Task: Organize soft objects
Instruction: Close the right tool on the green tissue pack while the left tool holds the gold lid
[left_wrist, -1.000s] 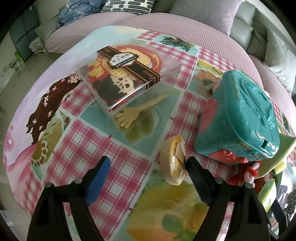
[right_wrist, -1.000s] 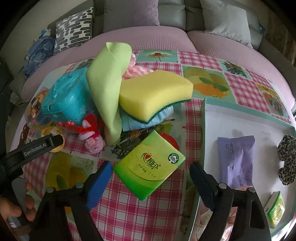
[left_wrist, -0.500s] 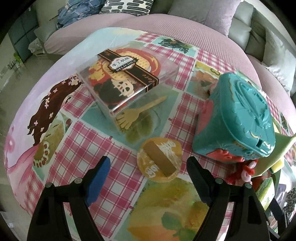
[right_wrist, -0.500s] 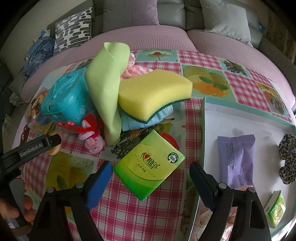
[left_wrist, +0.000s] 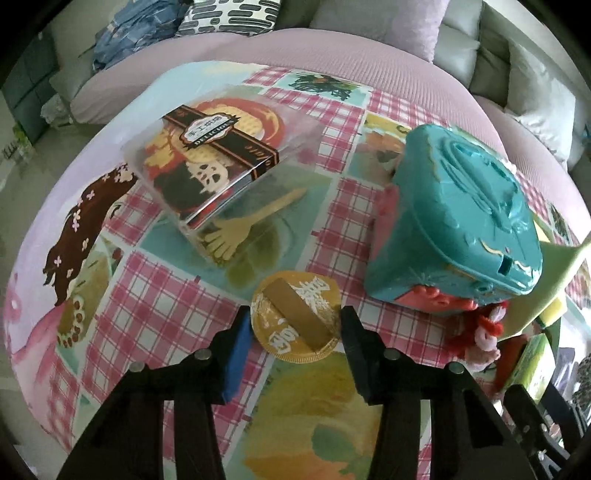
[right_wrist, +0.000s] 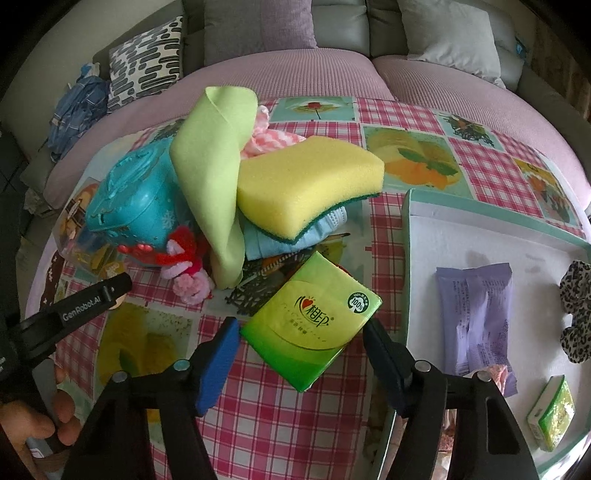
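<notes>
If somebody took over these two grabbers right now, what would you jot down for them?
Left gripper: jaws just closing around the gold disc; contact unclear.
Right gripper: jaws just closing around the green tissue pack; contact unclear.
Done: purple packet and leopard scrunchie lie in the white tray.
Left: yellow sponge, green cloth and the rest of the pile.

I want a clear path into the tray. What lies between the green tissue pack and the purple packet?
Only the tray's teal rim and bare white tray floor separate the green tissue pack from the purple packet, seen in the right wrist view.
</notes>
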